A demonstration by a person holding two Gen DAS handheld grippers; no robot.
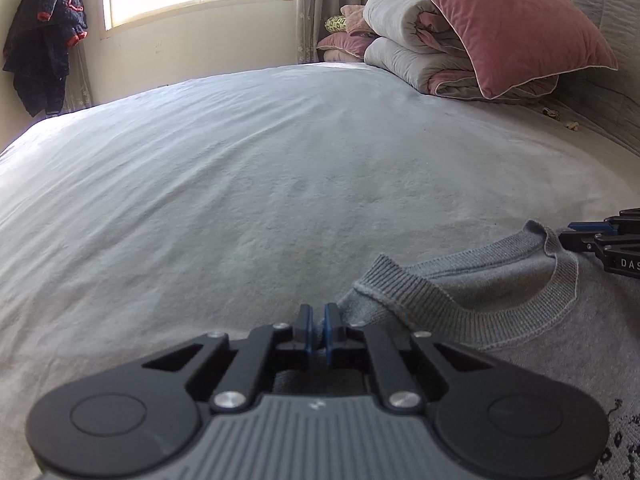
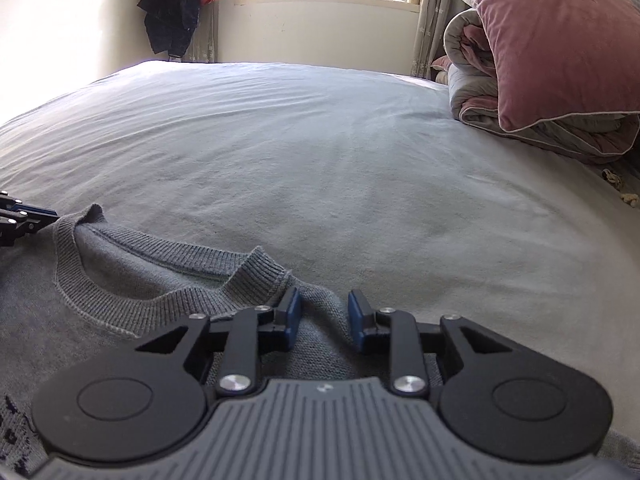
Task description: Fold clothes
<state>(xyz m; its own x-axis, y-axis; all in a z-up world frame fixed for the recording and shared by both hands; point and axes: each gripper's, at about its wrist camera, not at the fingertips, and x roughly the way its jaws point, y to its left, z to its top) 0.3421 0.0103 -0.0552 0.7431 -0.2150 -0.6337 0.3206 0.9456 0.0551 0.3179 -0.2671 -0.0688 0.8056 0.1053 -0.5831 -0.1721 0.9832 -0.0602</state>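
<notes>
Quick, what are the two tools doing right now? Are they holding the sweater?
Left tool: shut on the grey sweater, pinching its shoulder edge.
Right tool: open, holding nothing, fingers over the other shoulder.

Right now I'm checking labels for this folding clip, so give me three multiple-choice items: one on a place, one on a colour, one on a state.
1. Where does the sweater lie?
A. on the bed
B. on a hook by the window
C. on the pillow

2. What colour is the pillow?
A. green
B. pink
C. white

3. How do the two grippers stand?
A. both open
B. left open, right shut
C. left shut on the sweater, right open

Answers:
1 A: the sweater lies flat on the bed, collar up.
2 B: the pillow leaning on the folded quilt is dusty pink.
3 C: the left gripper pinches grey fabric at the shoulder, while the right gripper has a clear gap between its fingers over the other shoulder.
</notes>
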